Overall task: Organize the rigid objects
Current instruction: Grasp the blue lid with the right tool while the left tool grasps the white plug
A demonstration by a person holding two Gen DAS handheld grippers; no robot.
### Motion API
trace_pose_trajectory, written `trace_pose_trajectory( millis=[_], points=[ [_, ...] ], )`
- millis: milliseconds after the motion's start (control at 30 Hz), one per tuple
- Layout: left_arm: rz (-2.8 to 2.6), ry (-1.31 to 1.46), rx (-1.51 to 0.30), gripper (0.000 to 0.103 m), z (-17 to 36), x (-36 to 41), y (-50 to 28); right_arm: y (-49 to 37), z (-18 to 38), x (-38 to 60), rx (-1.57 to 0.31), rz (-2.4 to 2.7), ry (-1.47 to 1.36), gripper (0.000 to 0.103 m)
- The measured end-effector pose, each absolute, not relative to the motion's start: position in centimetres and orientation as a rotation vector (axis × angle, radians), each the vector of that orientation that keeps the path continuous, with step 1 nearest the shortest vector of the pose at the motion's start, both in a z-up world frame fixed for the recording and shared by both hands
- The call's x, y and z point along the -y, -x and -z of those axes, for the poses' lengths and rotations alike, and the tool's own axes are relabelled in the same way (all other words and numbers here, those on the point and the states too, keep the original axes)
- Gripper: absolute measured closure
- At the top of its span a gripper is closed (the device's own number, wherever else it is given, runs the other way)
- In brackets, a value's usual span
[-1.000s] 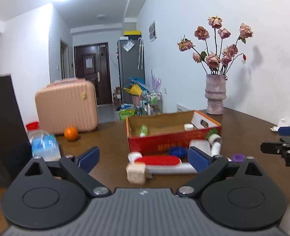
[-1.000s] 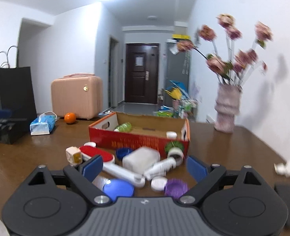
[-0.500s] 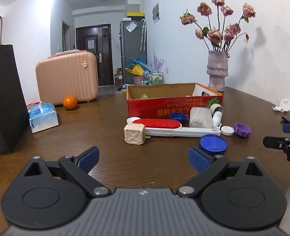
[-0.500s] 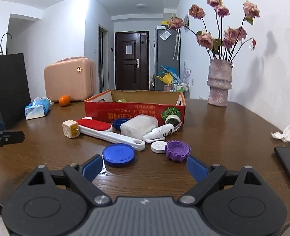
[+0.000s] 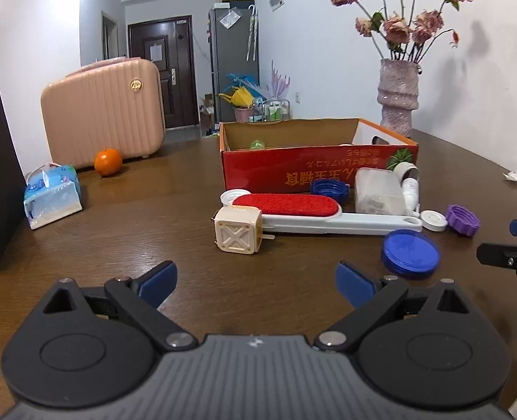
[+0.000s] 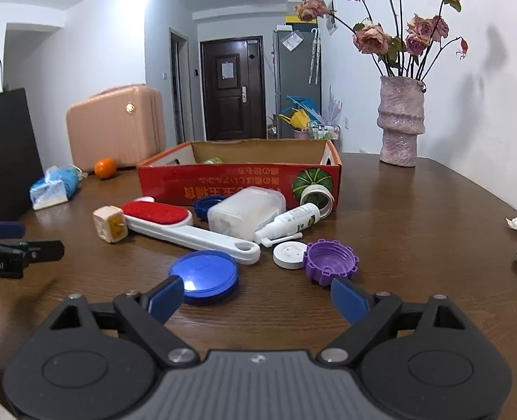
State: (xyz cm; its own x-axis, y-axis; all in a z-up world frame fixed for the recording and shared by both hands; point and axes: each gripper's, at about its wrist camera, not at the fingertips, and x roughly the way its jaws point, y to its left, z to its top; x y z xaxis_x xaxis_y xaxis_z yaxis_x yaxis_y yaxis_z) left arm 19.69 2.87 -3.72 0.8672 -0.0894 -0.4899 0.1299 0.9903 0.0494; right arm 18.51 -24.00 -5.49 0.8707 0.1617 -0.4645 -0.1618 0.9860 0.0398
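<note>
- Both hand-held grippers hovered low over the brown worktop (image 5: 125, 217), each with its blue pads spread wide and nothing between them: the left hand-held gripper (image 5: 256, 281) and the right hand-held gripper (image 6: 256, 295).
- Straight ahead of the left hand-held gripper lay a cream cube-shaped plug (image 5: 237, 230), touching the white handle of a red-padded lint brush (image 5: 314, 211).
- Just ahead of the right hand-held gripper's left pad sat a flat blue lid (image 6: 204, 275); ahead of its right pad stood a purple ribbed cap (image 6: 330, 262), touching a small white disc (image 6: 290, 254).
- Beyond these, a translucent plastic container (image 6: 246, 211) and a white spray bottle (image 6: 288, 222) lay side by side, with a dark blue cap (image 6: 206, 207) beside the container.
- A roll of white tape (image 6: 316, 197) leaned against the front wall of a red cardboard box (image 6: 237, 183), which stood farther ahead with a green item inside, too hidden to identify.
- Far to the left of both hand-held grippers were a tissue pack (image 5: 52, 197), an orange (image 5: 108, 162) and a pink suitcase (image 5: 104, 113).
- Far ahead to the right stood a vase of dried roses (image 6: 400, 122).
</note>
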Motion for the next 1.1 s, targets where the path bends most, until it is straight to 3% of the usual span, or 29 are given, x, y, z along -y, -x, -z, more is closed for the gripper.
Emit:
trace_pose_trajectory(
  millis=[400,800,900,967,1033,1100],
  points=[
    [0.126,-0.069,-0.547,0.005,4.7,-3.2,-25.1,-22.1,6.1,22.4,-0.518,-0.194,0.024,0.013],
    [0.133,0.112,-0.647,0.017,5.6,-4.9,-31.6,-24.5,7.2,19.3,-0.576,-0.311,0.049,0.013],
    [0.107,0.148,-0.651,0.027,5.8,-4.9,-32.3,-25.3,7.7,18.7,-0.627,-0.329,0.062,0.019],
    [0.093,0.174,-0.663,0.050,6.0,-5.0,-32.5,-25.7,7.8,18.5,-0.650,-0.346,0.061,0.021],
    [0.088,0.191,-0.656,0.051,6.1,-5.2,-32.3,-25.7,7.8,18.4,-0.638,-0.344,0.077,0.033],
    [0.081,0.196,-0.655,0.051,6.0,-5.3,-31.7,-25.8,7.8,18.5,-0.641,-0.339,0.080,0.038]
  ],
)
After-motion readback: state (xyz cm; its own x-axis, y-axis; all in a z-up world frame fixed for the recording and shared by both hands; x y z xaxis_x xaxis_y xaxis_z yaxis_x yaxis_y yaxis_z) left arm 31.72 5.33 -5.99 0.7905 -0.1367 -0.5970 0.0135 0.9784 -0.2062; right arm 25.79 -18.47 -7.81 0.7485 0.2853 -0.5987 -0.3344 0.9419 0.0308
